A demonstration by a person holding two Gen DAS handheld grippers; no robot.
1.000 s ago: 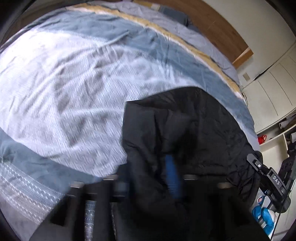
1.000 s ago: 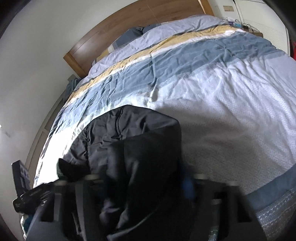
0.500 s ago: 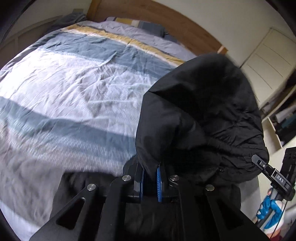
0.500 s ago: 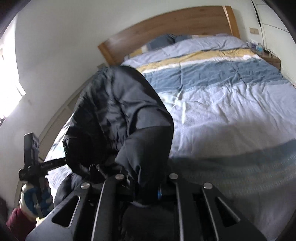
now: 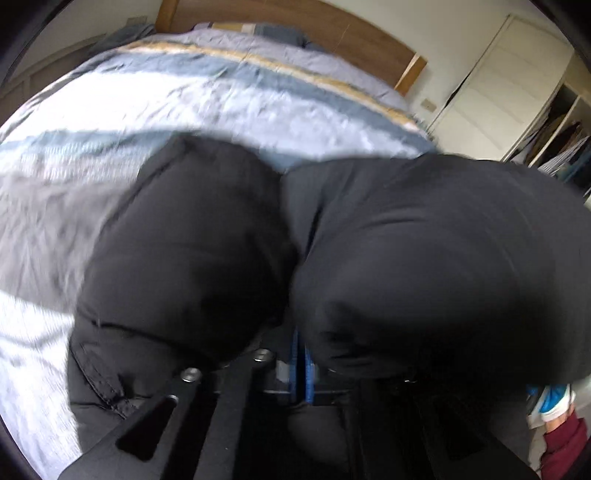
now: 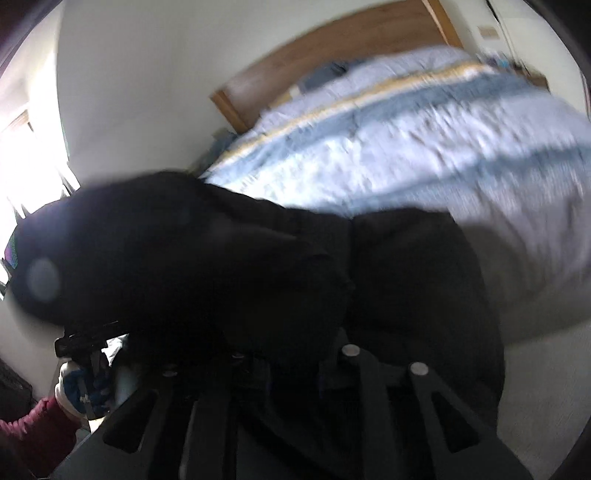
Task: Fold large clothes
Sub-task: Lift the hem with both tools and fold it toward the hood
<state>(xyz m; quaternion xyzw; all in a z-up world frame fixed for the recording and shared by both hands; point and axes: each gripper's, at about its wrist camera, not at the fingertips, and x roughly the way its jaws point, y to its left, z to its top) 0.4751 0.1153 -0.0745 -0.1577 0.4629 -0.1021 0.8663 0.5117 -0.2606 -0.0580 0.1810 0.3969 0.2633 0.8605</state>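
Two tools clenched on black jacket [image 5: 424,258], left tool [image 5: 301,354], right tool [image 6: 295,373], bed [image 5: 184,92] open beyond.

Bed [image 5: 55,229] under striped duvet [image 5: 229,99]

A bed [image 5: 221,107] is being covered by a quilt banded in white, blue, pale lilac and one thin yellow stripe [image 6: 369,99]. A wooden headboard [image 5: 332,29] is being backed by a plain pale wall [image 6: 147,74]. Bright daylight is being let in through a window [image 6: 22,158]. A white door [image 5: 491,85] and open shelving [image 5: 557,144] are being shown beside the bed.
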